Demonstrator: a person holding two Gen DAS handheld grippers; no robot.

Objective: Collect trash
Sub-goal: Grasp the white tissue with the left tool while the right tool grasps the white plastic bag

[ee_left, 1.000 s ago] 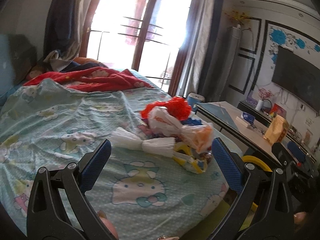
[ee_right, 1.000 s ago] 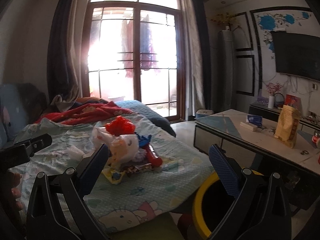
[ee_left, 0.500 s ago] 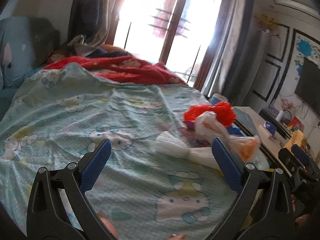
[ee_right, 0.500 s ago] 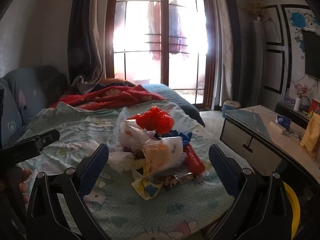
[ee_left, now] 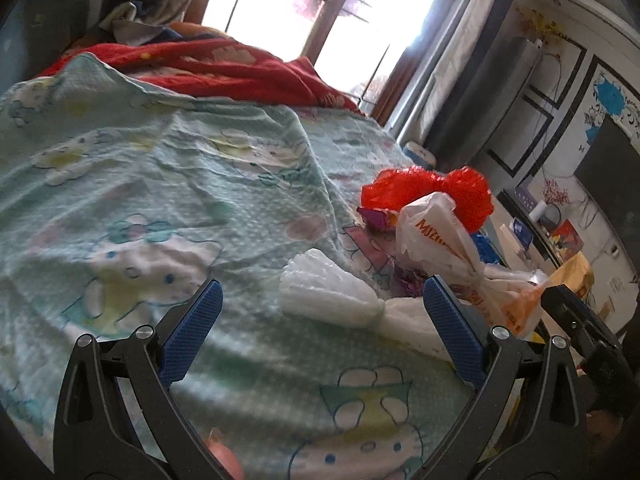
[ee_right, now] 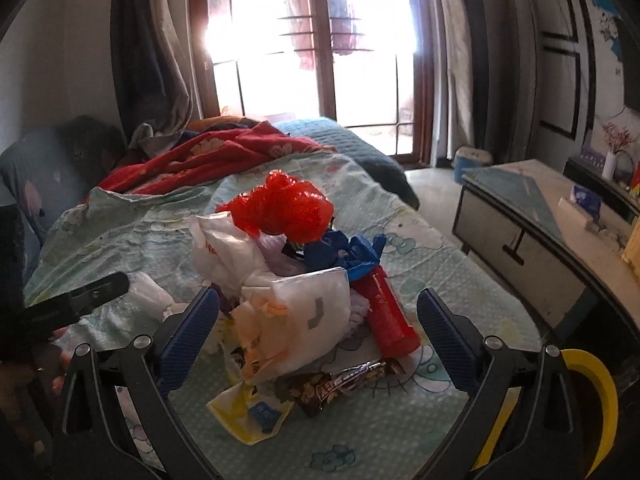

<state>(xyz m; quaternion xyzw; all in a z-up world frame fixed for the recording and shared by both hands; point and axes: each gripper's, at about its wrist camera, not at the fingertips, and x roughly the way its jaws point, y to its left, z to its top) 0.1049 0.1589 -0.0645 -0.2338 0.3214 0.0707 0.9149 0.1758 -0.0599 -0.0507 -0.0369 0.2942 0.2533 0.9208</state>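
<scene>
A heap of trash lies on the bed's green cartoon sheet (ee_left: pixel 152 184): a red mesh ball (ee_right: pixel 280 208), white plastic bags (ee_right: pixel 296 316), a blue wrapper (ee_right: pixel 348 252), a red tube (ee_right: pixel 386 320), a dark snack wrapper (ee_right: pixel 344 380) and a yellow packet (ee_right: pixel 248 412). In the left wrist view a twisted white bag (ee_left: pixel 332 296) lies just ahead, with the red mesh ball (ee_left: pixel 432 196) and a printed white bag (ee_left: pixel 444 240) behind. My left gripper (ee_left: pixel 320 336) is open, empty, left of the heap. My right gripper (ee_right: pixel 320 332) is open around the near bags, touching nothing.
A red blanket (ee_right: pixel 216 156) is bunched at the bed's far end before a bright glass door. A low table (ee_right: pixel 532 216) with small items stands to the right. The yellow rim of a bin (ee_right: pixel 592 392) shows at the bed's near right corner.
Both grippers have moved closer to the heap. The left view swung left, so the trash now sits at its right. The right view centred on the pile. Both stay open.
</scene>
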